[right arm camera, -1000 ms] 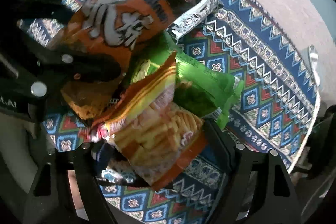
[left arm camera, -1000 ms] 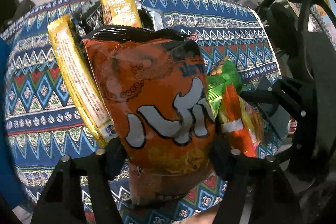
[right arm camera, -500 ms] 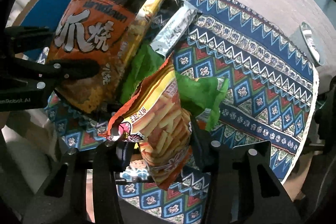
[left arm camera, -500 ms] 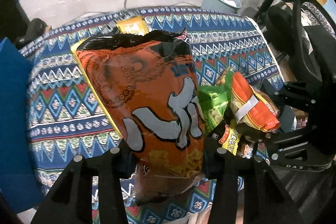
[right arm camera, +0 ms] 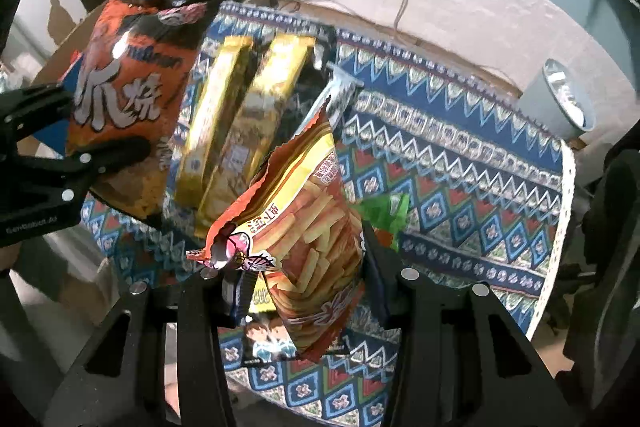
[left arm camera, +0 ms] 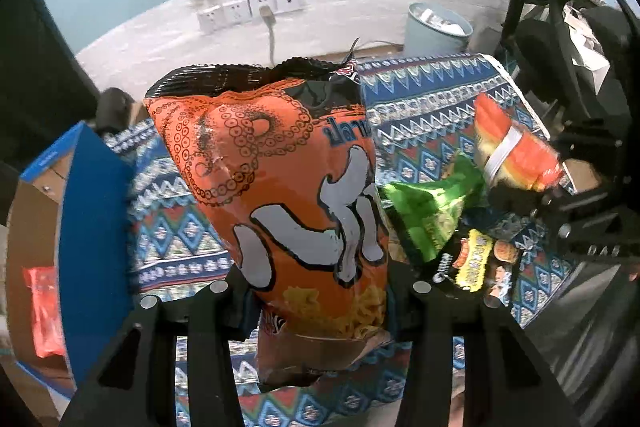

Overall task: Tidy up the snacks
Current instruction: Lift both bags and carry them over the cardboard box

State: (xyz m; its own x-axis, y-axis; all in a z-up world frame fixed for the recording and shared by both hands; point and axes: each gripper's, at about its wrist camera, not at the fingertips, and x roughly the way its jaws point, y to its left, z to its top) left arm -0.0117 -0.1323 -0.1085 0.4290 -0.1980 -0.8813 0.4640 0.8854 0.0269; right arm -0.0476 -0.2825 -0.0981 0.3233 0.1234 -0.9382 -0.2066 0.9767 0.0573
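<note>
Both bags lifted higher, orange octopus-print bag (left arm camera: 296, 195), fries bag (right arm camera: 308, 227)

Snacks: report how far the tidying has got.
Done: one red packet already lies in the box. In hand: the left gripper is shut on the orange bag, the right gripper on the fries bag, both clear of the cloth. Left: the gold packs, green bag and others.

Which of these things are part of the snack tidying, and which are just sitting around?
Part of the job: orange octopus-print snack bag, orange fries-picture snack bag, green snack bag, two gold wrapped packs, blue-edged cardboard box.

Just around: grey waste bin, white wall sockets.
</note>
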